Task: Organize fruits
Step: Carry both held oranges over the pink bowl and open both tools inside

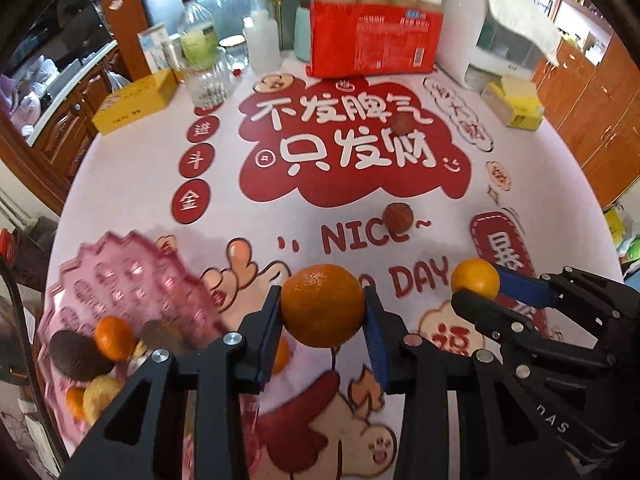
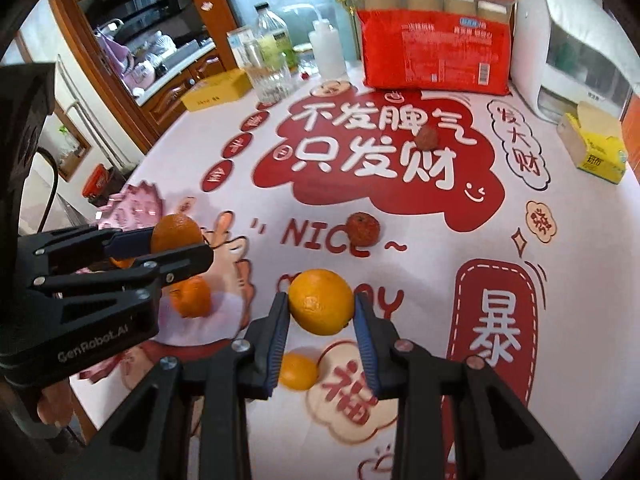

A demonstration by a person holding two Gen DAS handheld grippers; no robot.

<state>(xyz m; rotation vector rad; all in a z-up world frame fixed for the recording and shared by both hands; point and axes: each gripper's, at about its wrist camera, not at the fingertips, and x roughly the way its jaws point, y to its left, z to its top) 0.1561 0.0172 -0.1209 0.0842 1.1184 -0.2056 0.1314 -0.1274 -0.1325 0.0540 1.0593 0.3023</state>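
My left gripper (image 1: 323, 296) is shut on a large mandarin (image 1: 323, 312), lifted above the table; the right wrist view shows this left gripper (image 2: 180, 242) from the side. My right gripper (image 2: 321, 298) is shut on a smaller mandarin (image 2: 322, 308), also off the table, and the right gripper (image 1: 478, 286) appears at the right in the left wrist view. A pink scalloped tray (image 1: 120, 276) at the left holds mandarins, a dark brown fruit and a yellow one. Two loose mandarins (image 2: 191, 298) (image 2: 298, 371) lie below the grippers. Two reddish-brown fruits (image 2: 363, 229) (image 2: 428, 138) sit mid-table.
A round table carries a red-and-white printed cloth (image 1: 360, 168). Along the far edge stand a red package (image 1: 376, 36), a white appliance (image 1: 492, 40), bottles and a glass jar (image 1: 208, 76), a yellow box (image 1: 136, 100) and a yellow tissue pack (image 1: 512, 104). Wooden cabinets surround it.
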